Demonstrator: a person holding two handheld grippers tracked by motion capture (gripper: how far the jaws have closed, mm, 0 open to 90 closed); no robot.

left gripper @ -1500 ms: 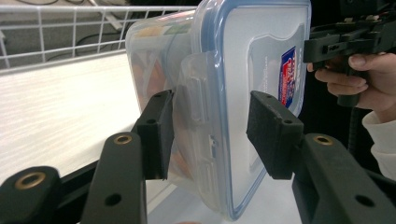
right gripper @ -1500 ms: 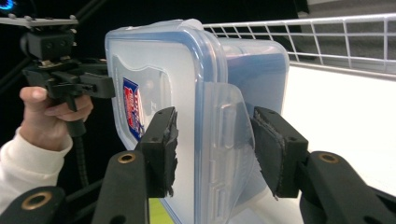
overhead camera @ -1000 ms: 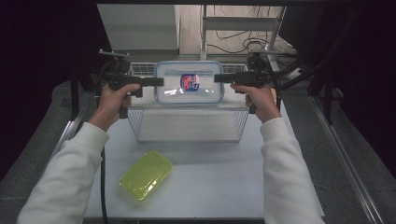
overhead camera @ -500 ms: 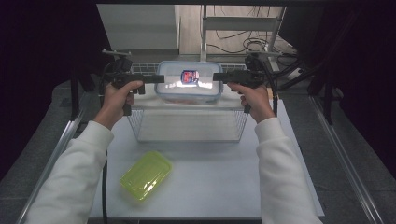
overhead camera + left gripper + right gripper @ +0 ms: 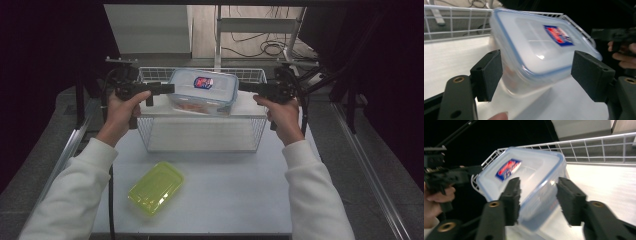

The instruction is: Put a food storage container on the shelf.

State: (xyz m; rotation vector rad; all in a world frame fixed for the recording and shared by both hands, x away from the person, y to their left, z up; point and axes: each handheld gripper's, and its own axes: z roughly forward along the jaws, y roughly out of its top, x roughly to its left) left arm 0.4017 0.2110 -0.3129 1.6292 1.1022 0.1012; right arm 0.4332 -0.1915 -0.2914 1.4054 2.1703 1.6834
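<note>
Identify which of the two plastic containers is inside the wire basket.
The clear container with the blue-rimmed lid and red-and-blue label sits in the wire basket, between both grippers. The yellow-green container lies outside it, on the table in front.

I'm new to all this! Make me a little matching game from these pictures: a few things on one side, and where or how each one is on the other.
Things:
1. clear container
2. yellow-green lid
3. wire basket
4. left gripper

Descriptions:
A. lies flat on the white table, near the person
B. white mesh, stands behind the lid
C. has a red and blue label on top
D. black jaws apart, either side of the container

Pairs: 1-C, 2-A, 3-B, 4-D
</note>
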